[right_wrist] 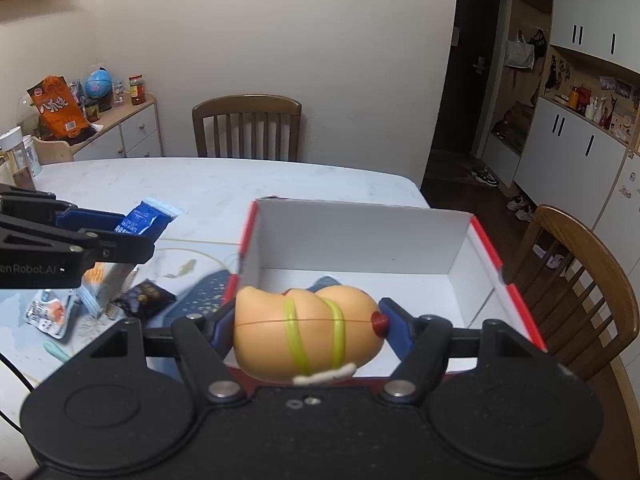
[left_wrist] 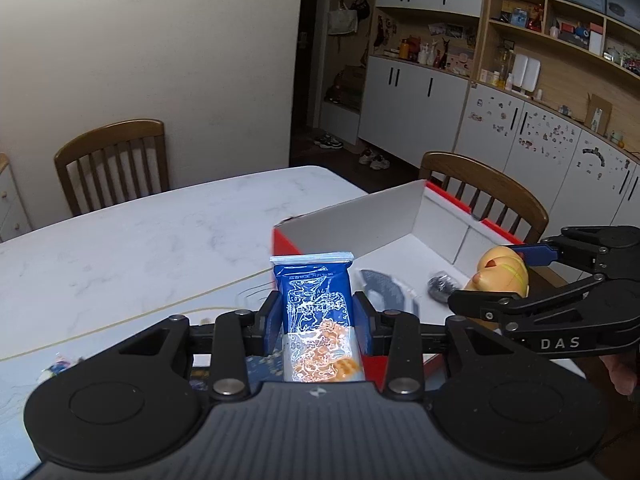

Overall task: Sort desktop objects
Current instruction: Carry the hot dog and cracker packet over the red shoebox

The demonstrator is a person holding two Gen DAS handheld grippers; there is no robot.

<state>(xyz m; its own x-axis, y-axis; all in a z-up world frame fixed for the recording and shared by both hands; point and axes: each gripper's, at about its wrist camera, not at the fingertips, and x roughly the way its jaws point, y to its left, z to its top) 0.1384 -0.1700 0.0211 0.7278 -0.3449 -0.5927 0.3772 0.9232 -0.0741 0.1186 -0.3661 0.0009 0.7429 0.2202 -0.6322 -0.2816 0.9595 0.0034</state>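
White marble-patterned table [left_wrist: 140, 232] in a dining room, wooden chairs [right_wrist: 246, 126] at its edges. Left gripper [left_wrist: 316, 316] is clamped narrowly on a blue snack packet [left_wrist: 314, 296], held upright between its pads just short of the red-and-white box's [left_wrist: 400, 220] near-left corner. Right gripper [right_wrist: 306, 322] grips a peach-coloured toy [right_wrist: 304, 332] banded in yellow-green, jaws wide around it, over the box's near wall. Step in hand, as judged: carrying both items to the box. Next move calls for bringing each gripper over the box floor, clear of the dark items [left_wrist: 384, 292] already lying inside, before opening. Beyond the left gripper, loose packets [right_wrist: 46, 312] lie on the table; white cabinets [left_wrist: 412, 92] and open shelves [left_wrist: 560, 20] line the far wall.
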